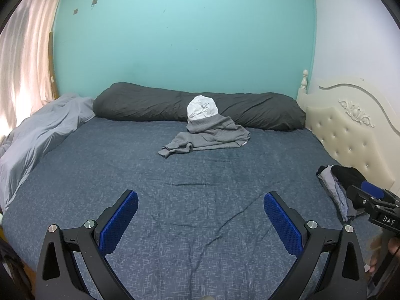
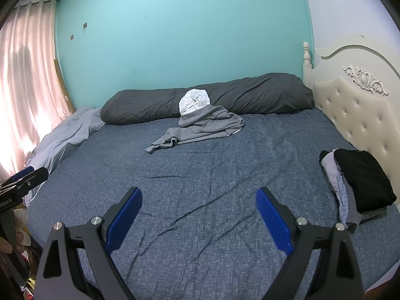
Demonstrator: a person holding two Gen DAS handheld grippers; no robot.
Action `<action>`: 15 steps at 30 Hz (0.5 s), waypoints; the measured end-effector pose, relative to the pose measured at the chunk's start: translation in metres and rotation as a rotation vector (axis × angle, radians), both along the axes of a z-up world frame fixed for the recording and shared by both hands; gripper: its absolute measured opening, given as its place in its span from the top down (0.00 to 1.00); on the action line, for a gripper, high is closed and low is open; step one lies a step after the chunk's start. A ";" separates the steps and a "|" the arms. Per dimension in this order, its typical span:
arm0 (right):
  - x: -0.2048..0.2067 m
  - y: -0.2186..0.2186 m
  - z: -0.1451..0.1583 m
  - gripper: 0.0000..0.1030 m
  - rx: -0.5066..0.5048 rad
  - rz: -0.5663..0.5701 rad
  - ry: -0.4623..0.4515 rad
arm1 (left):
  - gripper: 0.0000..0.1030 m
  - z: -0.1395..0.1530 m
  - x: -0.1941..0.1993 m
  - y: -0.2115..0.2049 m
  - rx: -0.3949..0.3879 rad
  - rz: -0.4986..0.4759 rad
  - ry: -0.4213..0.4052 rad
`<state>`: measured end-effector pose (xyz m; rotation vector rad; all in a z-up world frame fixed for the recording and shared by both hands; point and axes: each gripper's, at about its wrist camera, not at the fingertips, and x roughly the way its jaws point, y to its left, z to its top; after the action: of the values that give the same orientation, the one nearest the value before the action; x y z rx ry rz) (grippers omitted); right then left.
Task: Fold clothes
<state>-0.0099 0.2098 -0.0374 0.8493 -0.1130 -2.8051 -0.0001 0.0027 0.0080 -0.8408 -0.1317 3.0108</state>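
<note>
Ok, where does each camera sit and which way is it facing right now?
Left wrist: low over the bed's near edge, facing the grey garment; own open fingers, right gripper at far right.
Right wrist: beside it, same heading; own open fingers, folded stack right, left gripper at left.
Shared: garment, dark pillow, headboard.

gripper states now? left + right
Left gripper: open, holding nothing, above the bed sheet.
Right gripper: open, holding nothing.
</note>
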 end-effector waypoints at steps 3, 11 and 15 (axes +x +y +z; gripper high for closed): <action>-0.001 -0.001 0.000 0.09 0.002 0.002 0.001 | 0.00 0.000 0.000 0.000 -0.001 0.000 -0.001; 0.000 0.000 0.000 0.09 0.000 -0.001 0.000 | 0.00 0.002 -0.002 0.000 0.002 0.000 -0.002; 0.001 0.000 0.002 0.09 0.000 -0.002 0.001 | 0.00 0.000 -0.001 0.001 0.002 -0.001 -0.002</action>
<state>-0.0089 0.2101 -0.0358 0.8484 -0.1141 -2.8069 -0.0012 0.0040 0.0081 -0.8432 -0.1337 3.0084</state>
